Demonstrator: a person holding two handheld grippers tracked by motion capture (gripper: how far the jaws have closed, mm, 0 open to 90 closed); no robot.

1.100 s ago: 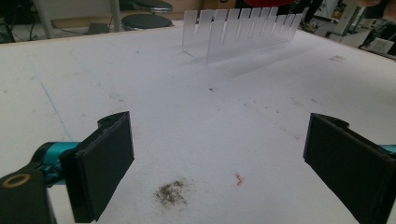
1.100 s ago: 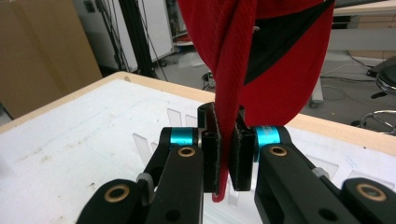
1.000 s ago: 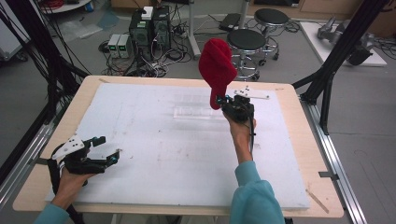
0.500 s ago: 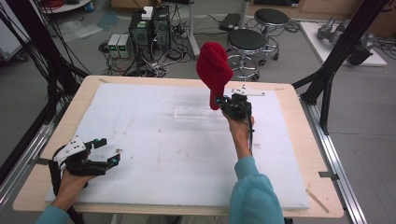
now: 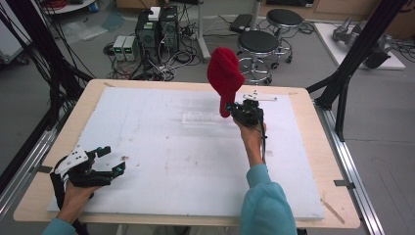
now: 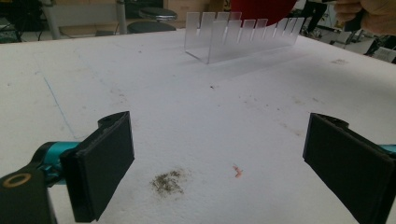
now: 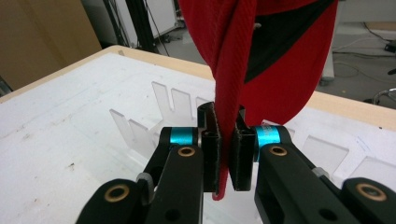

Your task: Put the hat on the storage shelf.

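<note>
A red cap (image 5: 225, 78) with a dark lining hangs upward from my right gripper (image 5: 234, 111), which is shut on a fold of its fabric above the far right part of the white board. In the right gripper view the jaws pinch the red cloth (image 7: 280, 56) at my right gripper (image 7: 225, 154). A clear slotted rack (image 5: 200, 117) stands on the board just left of that gripper, and it shows as the rack (image 7: 140, 126) behind the jaws. My left gripper (image 5: 113, 159) rests open at the near left, with bare board between its pads at my left gripper (image 6: 217, 163). Farther off stands the rack (image 6: 238, 39).
The white foam board (image 5: 161, 161) lies on a wooden table (image 5: 303, 98) and has small dirt marks (image 6: 168, 182). Black frame legs (image 5: 342, 73) stand at the table's right and left. Stools (image 5: 259, 44) and computer boxes (image 5: 156, 29) stand on the floor beyond.
My right gripper has sunk slightly and shifted a little with the red cap still in it. The left gripper has stayed where it was, open.
</note>
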